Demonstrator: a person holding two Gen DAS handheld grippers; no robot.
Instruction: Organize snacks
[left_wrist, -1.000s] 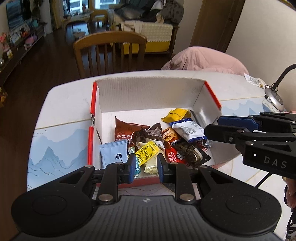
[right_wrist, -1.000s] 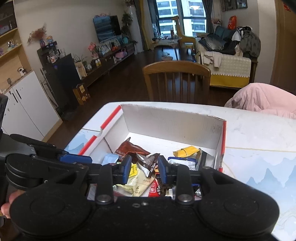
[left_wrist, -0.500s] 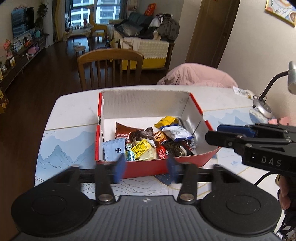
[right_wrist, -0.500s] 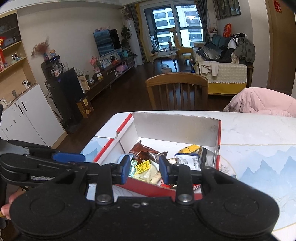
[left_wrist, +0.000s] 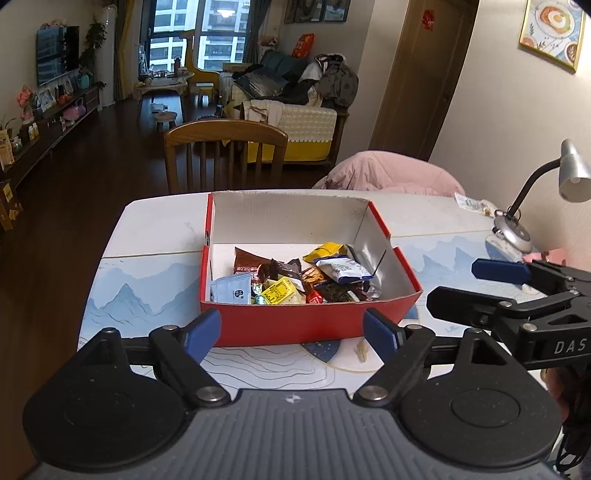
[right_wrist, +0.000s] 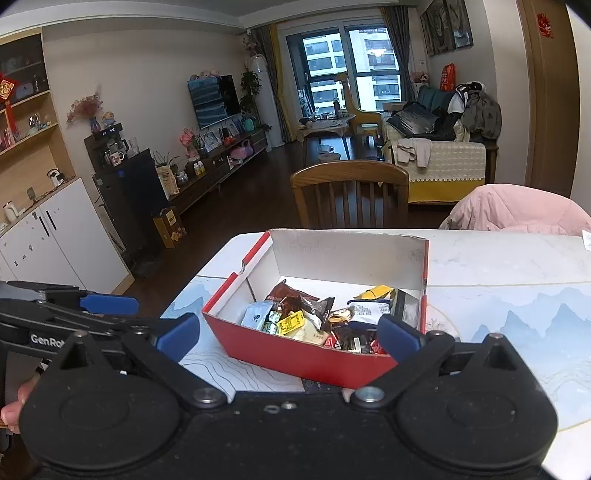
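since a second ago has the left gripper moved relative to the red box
Yes. The left gripper has backed away from the red box: its fingertips were over the snacks inside, and now sit short of the near wall, jaws opening with nothing between them.

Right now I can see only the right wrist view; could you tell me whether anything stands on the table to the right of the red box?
Observer: Yes, a desk lamp stands on the table, to the right of the red box and apart from it.
Operator: Thank you. Is there anything else on that side?
Observer: A small printed packet lies flat beyond the lamp's base, near the table's far edge.
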